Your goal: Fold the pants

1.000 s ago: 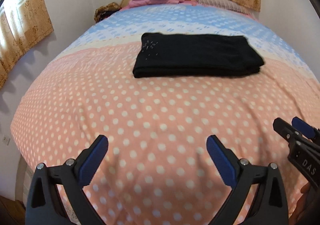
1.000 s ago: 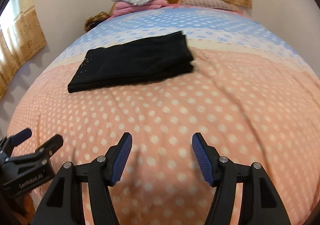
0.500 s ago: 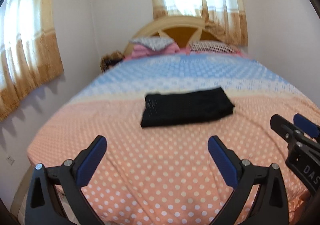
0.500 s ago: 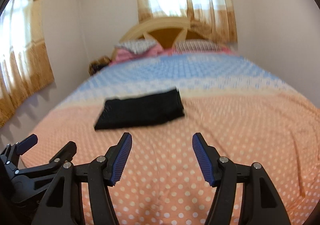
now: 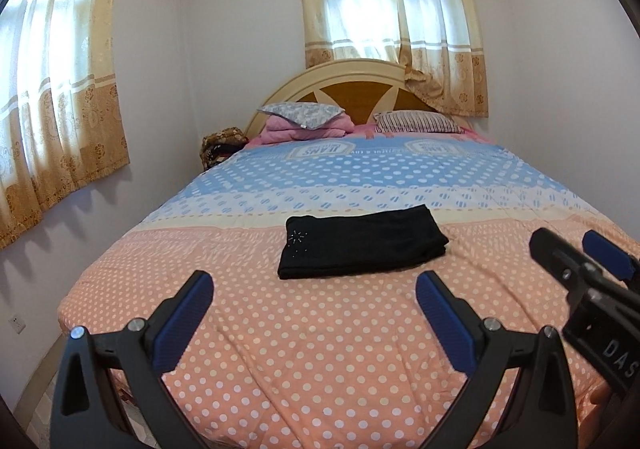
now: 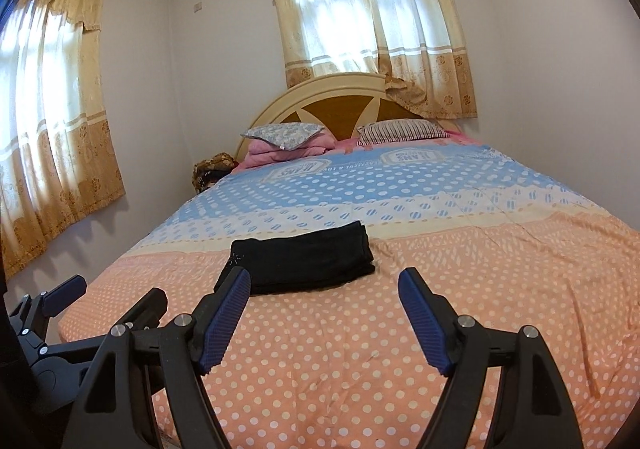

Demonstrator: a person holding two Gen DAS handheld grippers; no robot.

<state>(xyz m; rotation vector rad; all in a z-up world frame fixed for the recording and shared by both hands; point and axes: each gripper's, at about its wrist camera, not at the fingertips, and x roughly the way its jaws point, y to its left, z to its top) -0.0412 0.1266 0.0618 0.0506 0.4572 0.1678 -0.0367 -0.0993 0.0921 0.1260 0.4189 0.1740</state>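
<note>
Folded black pants (image 5: 362, 243) lying flat on the polka-dot bed (image 5: 320, 329); left gripper (image 5: 314, 323) spread wide and empty, right gripper (image 6: 324, 323) empty, jaws opening.

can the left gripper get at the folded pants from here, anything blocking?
Probably yes. The left gripper is open and empty, with only bare bedspread between it and the black pants. The right gripper, jaws opening and empty, sits off to the side.

A wide bed with a pink, cream and blue polka-dot quilt (image 5: 320, 329) fills the room; a striped pillow (image 5: 418, 122) lies below the arched wooden headboard (image 5: 360, 89).
</note>
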